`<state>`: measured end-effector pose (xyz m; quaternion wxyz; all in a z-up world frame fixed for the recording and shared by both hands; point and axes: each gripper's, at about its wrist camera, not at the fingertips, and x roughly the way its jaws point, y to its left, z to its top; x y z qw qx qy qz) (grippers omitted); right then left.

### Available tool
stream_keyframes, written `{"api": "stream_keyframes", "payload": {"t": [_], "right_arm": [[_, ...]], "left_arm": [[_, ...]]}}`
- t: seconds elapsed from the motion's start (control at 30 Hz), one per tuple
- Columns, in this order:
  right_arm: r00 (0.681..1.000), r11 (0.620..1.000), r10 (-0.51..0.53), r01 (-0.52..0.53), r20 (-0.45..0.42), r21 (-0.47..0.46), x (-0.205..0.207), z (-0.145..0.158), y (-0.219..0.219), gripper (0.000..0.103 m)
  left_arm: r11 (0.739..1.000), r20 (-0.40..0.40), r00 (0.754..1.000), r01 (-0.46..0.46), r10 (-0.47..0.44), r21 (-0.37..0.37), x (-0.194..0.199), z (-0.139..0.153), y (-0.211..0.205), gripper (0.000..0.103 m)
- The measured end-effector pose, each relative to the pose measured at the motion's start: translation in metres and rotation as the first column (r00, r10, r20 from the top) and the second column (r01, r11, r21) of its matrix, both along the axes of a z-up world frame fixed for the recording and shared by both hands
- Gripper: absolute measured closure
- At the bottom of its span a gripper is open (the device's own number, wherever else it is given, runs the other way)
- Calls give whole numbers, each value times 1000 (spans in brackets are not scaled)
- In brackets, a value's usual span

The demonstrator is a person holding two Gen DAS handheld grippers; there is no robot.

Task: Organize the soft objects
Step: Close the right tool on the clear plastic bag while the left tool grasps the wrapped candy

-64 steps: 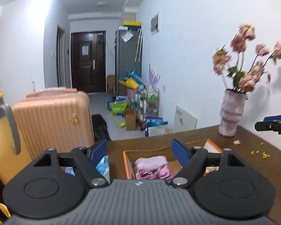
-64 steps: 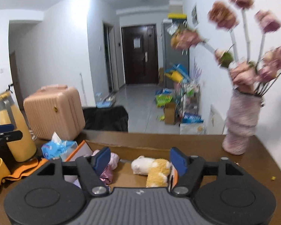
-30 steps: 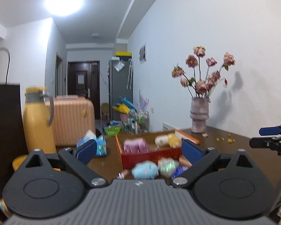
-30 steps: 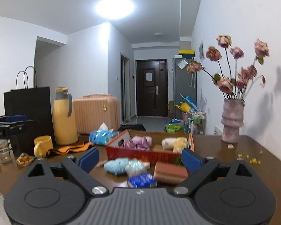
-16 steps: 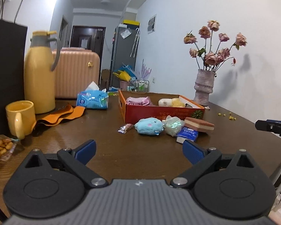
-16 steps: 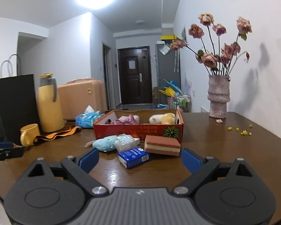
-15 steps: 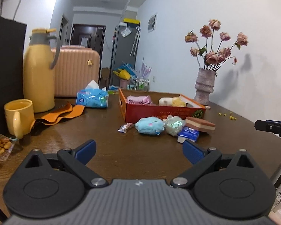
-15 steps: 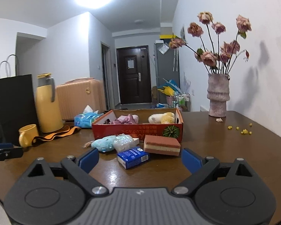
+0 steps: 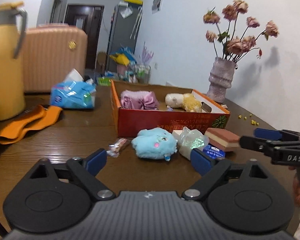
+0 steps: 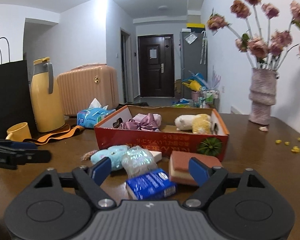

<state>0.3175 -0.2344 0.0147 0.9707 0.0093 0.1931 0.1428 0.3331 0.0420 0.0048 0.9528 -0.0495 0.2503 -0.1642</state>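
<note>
A red cardboard box (image 9: 170,123) (image 10: 162,140) sits mid-table and holds a pink satin bundle (image 9: 139,100) (image 10: 145,122) and a white-and-yellow plush (image 9: 183,102) (image 10: 193,124). In front of it lie a light blue plush (image 9: 155,144) (image 10: 110,155), a clear iridescent bag (image 9: 192,141) (image 10: 138,160), a brown-and-cream sponge (image 9: 222,139) (image 10: 186,166) and a blue packet (image 9: 214,153) (image 10: 151,184). My left gripper (image 9: 149,161) is open, just short of the blue plush. My right gripper (image 10: 150,169) is open over the blue packet, and also shows in the left wrist view (image 9: 270,140).
A yellow thermos (image 10: 46,96), yellow mug (image 10: 20,131), orange cloth (image 9: 24,123) and black paper bag (image 10: 8,98) stand at the left. A blue tissue pack (image 9: 73,95) lies behind. A vase of dried flowers (image 10: 262,98) stands at the right. A candy wrapper (image 9: 118,145) lies near the plush.
Both grippers have moved forward and lower toward the items in front of the box, which now appear larger. Both stay open.
</note>
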Motion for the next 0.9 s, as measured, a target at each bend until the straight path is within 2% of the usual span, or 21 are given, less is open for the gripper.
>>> {"api": "stream_keyframes", "payload": {"t": [0.07,0.27,0.37,0.43,0.47,0.57,0.63,0.73,0.8,0.9], "right_arm": [[999,999,31,-30,-9,12,20,-3,3,28],[991,995,100,-99,-86,16,74,-20,15,30],[985,990,138,-136,-103,29,93,-26,23,33],[981,986,165,-163,-104,31,101,-32,28,35],[979,985,175,-173,-108,25,104,-35,32,39],[976,982,181,-186,-121,-33,106,-45,39,50],[980,983,168,-174,-105,-58,103,-47,40,53],[981,984,169,-173,-99,-37,103,-48,39,55],[981,984,165,-170,-99,-43,103,-50,40,57],[981,985,165,-170,-98,-38,102,-49,38,59]], "left_arm": [[1000,-16,1000,6,-6,17,19,-3,-9,17],[998,-28,1000,2,0,68,68,-16,-26,18],[994,-22,999,-43,45,100,84,-24,-24,18],[991,-64,995,-72,80,116,95,-34,-18,28],[988,-85,992,-86,97,132,100,-40,-16,37],[985,-88,988,-113,125,132,108,-50,-10,42],[984,-110,985,-119,134,136,115,-54,-8,48],[985,-114,986,-104,120,137,118,-58,-9,64],[988,-119,987,-89,104,124,118,-58,-8,83],[990,-124,987,-89,103,113,116,-58,-7,85]]}}
